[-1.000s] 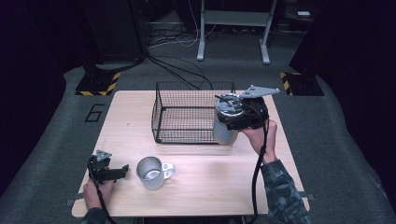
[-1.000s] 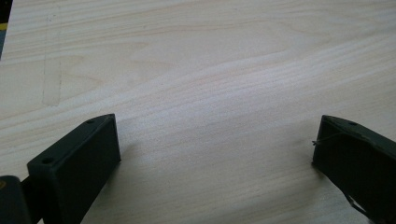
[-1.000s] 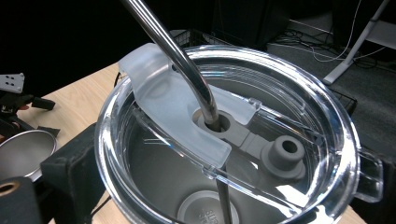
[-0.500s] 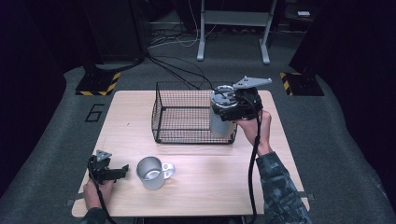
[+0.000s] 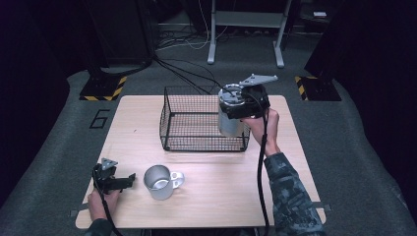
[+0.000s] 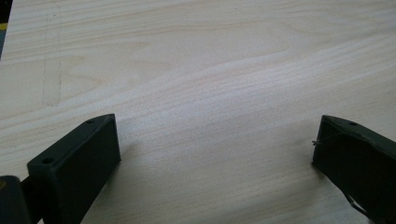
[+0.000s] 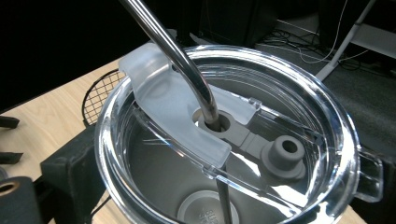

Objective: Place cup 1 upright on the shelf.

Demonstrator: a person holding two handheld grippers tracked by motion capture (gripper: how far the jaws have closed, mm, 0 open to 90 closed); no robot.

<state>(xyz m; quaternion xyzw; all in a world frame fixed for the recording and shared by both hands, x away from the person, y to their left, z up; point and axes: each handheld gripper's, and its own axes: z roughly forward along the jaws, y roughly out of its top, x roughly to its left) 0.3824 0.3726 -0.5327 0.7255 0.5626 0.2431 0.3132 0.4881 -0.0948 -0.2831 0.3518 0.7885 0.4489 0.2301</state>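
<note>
High view: the right tongs grip a steel tumbler above the wire basket's right end, not yet set down inside; a metal mug waits on the wooden bench. Left gripper view: the left tongs gape empty over pale grain. Right gripper view: clear round lid, bent metal straw

Hidden and cut off
The tumbler hides the right fingers' tips; its metal straw runs off the top edge

right gripper holds tumbler above wire basket.
</note>
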